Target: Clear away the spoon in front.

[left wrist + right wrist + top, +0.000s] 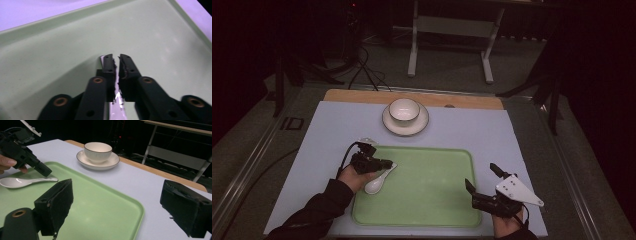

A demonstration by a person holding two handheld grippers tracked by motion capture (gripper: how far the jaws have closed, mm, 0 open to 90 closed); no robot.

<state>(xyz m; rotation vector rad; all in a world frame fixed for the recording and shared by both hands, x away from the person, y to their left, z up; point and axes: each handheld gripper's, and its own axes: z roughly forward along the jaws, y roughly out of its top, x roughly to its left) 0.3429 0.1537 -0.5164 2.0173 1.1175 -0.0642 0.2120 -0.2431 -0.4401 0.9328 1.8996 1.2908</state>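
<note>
— White porcelain at the far left, is that the spoon (378, 181)?

— Yes. It lies at the left edge of the green tray (432, 200), bowl end toward the person, handle pointing across the tray's floor.

— And the left gripper (388, 163)?

— Its jaws are clamped on the spoon's handle. In the left gripper view the white handle (117, 95) runs up between the two black pads, which are nearly together on it, with the pale green tray floor (50, 50) beneath.

— Is the spoon lifted?

— In the right gripper view the spoon (25, 181) lies flat, resting on the tray, with the left gripper (45, 173) angled down onto the handle end.

— What sits in the middle, further back?

— A white bowl (404, 110) standing upright on a white saucer (405, 125), on the light blue table (492, 135), beyond the tray's far rim and well apart from the spoon.

— And on the right?

— The right gripper (482, 180) hovers over the tray's right near corner, jaws spread wide with nothing between them. In its own view the two pads (56, 205) stand far apart, tray and table showing between.
</note>
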